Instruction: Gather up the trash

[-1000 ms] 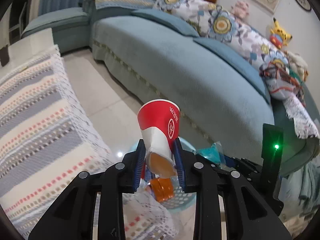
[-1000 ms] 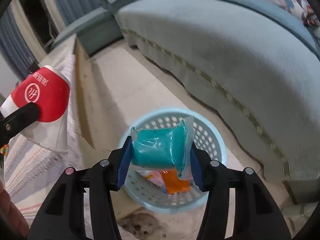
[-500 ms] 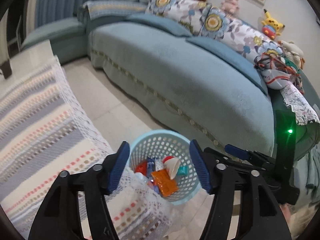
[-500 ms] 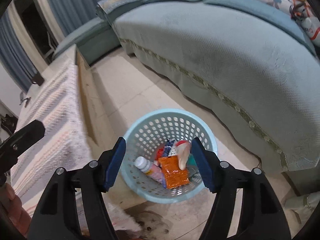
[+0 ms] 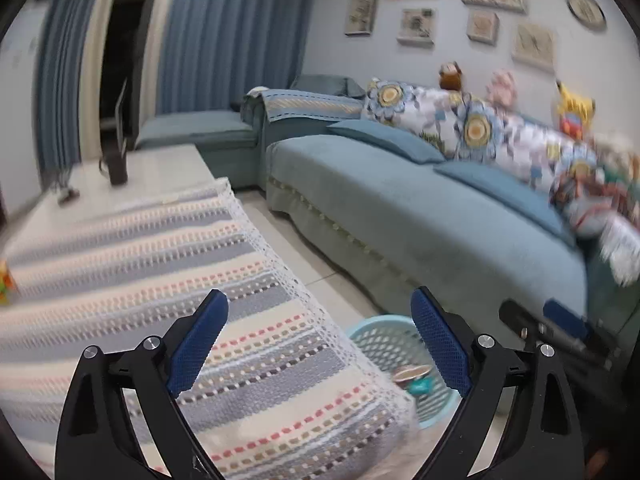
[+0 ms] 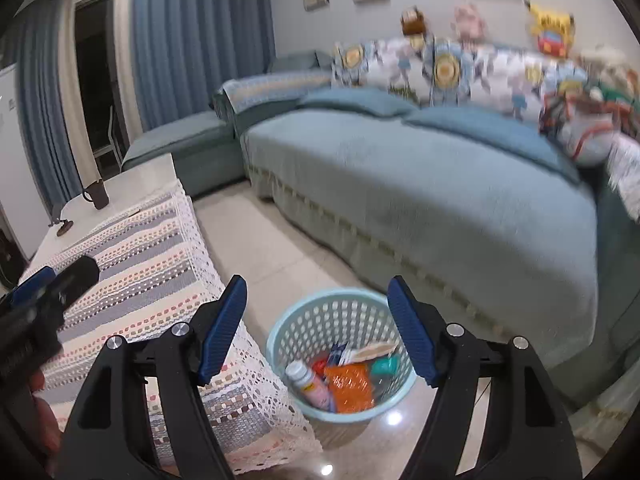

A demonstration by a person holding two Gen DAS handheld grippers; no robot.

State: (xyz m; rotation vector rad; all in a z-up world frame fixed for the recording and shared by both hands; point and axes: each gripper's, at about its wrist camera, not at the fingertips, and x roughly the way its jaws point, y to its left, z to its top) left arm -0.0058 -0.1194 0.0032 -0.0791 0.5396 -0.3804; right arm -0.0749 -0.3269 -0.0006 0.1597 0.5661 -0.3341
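A light blue perforated basket (image 6: 320, 312) stands on the floor between the table and the sofa. Inside lie a white-capped bottle (image 6: 306, 378), an orange packet (image 6: 350, 386), a teal packet (image 6: 384, 366) and the paper cup (image 6: 370, 351). My right gripper (image 6: 316, 330) hovers above the basket, its jaws still opening with nothing between them. My left gripper (image 5: 318, 344) is raised over the table's striped cloth (image 5: 132, 264), jaws opening wide and empty; the basket (image 5: 368, 330) shows low beside its right finger. In the right wrist view the left gripper (image 6: 44, 288) appears at the left edge.
A low table with a striped lace-edged cloth (image 6: 152, 264) takes up the left. A dark mug (image 6: 97, 193) stands at its far end. A small colourful item (image 5: 5, 282) lies at the cloth's left edge. A long blue sofa (image 6: 440, 184) with cushions runs along the right.
The left gripper let go of the red paper cup and the right let go of the teal packet; both now lie in the basket. Both grippers opened, rose and tilted up towards the room.
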